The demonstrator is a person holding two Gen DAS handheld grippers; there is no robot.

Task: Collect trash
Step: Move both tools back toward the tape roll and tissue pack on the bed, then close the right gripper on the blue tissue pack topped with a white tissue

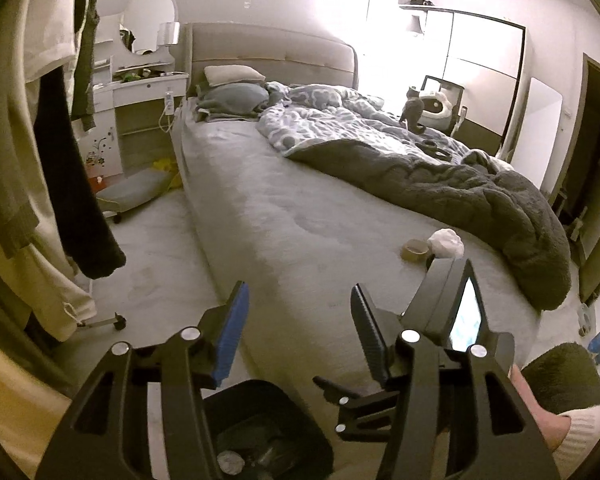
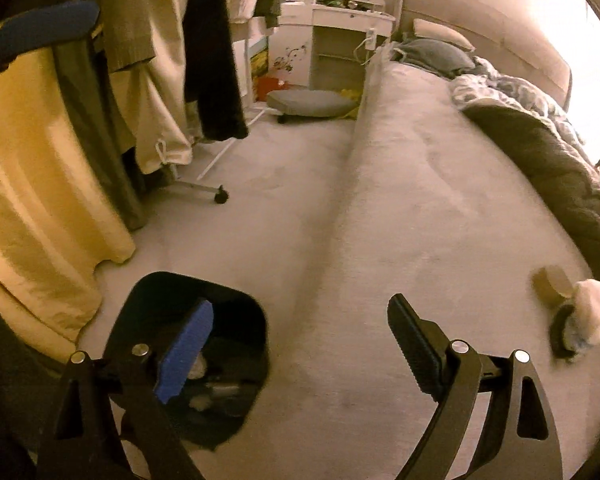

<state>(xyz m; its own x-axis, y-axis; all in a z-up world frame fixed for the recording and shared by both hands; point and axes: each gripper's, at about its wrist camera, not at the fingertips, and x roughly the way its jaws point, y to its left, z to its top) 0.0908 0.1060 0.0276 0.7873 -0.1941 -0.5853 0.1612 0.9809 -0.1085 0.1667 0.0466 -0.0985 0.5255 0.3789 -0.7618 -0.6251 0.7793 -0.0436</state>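
Both grippers tilt downward with nothing between their fingers: the left gripper (image 1: pixel 298 322) partly spread, the right gripper (image 2: pixel 300 342) wide apart.

A: Where does the left wrist camera look from?
B: Above the bed's (image 1: pixel 300 208) foot corner, facing along it toward the headboard (image 1: pixel 268 52), angled down.
A: And the right wrist one?
B: Close by, tilted steeper toward the floor (image 2: pixel 268 200) and the black bin (image 2: pixel 148 300).
A: What do they share?
B: Bed, bin, hanging clothes (image 2: pixel 148 40), dressing table (image 1: pixel 140 80).
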